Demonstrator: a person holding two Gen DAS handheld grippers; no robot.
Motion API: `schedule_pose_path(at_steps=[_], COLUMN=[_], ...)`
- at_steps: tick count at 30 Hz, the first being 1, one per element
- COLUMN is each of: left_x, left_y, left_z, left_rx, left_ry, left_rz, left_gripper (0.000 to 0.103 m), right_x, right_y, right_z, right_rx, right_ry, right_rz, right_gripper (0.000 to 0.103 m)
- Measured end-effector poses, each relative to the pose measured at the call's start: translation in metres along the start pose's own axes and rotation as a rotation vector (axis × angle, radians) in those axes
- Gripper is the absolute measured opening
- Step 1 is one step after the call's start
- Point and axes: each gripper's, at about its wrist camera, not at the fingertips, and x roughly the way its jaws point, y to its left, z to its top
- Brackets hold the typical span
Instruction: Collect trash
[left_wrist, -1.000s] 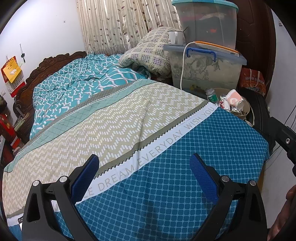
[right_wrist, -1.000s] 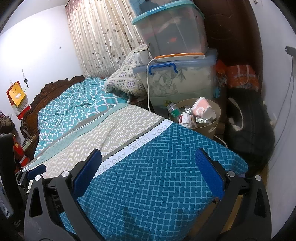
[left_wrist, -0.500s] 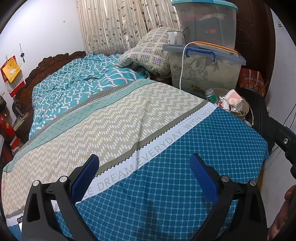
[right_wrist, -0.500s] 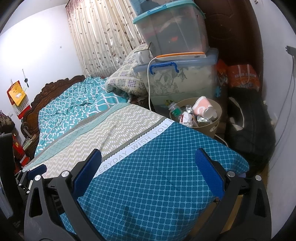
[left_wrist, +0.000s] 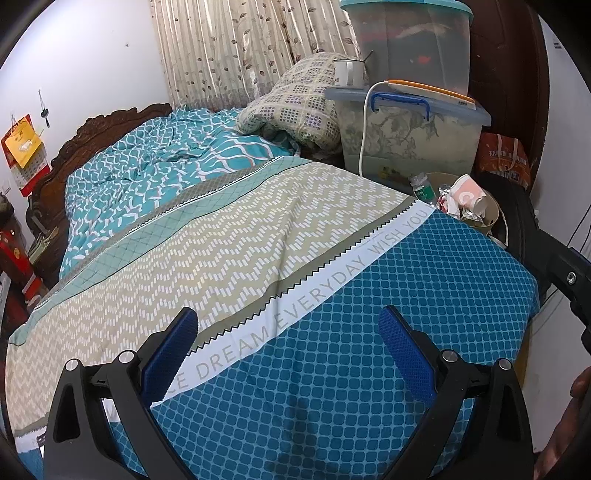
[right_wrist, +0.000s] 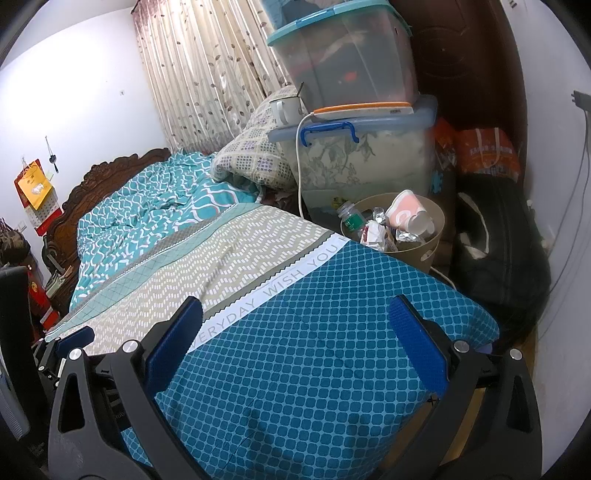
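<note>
Both tools (right_wrist: 295, 321) (empty) short of bin (right_wrist: 437, 221)

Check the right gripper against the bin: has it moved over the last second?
Yes, slightly. In the right wrist view the tan trash bin has drifted a little right and down, so the open right gripper crept forward and leftward.

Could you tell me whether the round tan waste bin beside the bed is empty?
No, the round tan waste bin holds a clear plastic bottle, a pink paper cup and crumpled wrappers.

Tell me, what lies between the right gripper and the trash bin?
Only the bed cover, with nothing lying on it, stretches from the open right gripper to the trash bin; the right wrist view shows it.
</note>
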Motion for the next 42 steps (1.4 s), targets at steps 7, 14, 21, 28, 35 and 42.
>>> schedule_pose_path(at_steps=[7,14,21,28,35,42], left_x=[0.0011,0.0011,0.0013,0.0023,0.0013,-0.0071], left_y=[-0.0013,-0.0012,-0.0013,-0.0007,-0.0009,-0.001], left_z=[-0.0005,-0.0013,-0.002,-0.0037,-0.0041,-0.0036], left_rx=[0.003,0.009,0.012,0.017,0.024,0.032], left_ry=[0.0,-0.003,-0.007,-0.009,-0.018,-0.069], left_rz=[0.003,0.006,0.011,0.016,0.007,-0.017], left_gripper=[0.094,0.094,0.094,0.094,0.094,0.094], right_x=[0.0002,0.0012,0.0017,0.0025,0.0025,0.0042], right_y=[0.0001,-0.0003,-0.0006,-0.0013,-0.0013,-0.0022], right_z=[-0.001,-0.0024,-0.0015,-0.004,-0.0035,-0.0075], right_rx=[0.001,0.002,0.002,0.002,0.002,0.007], right_ry=[0.001,0.002,0.003,0.003,0.004,0.007], right_rz=[0.0,0.0,0.0,0.0,0.001,0.006], right_gripper=[0.1,0.1,0.1,0.1,0.1,0.1])
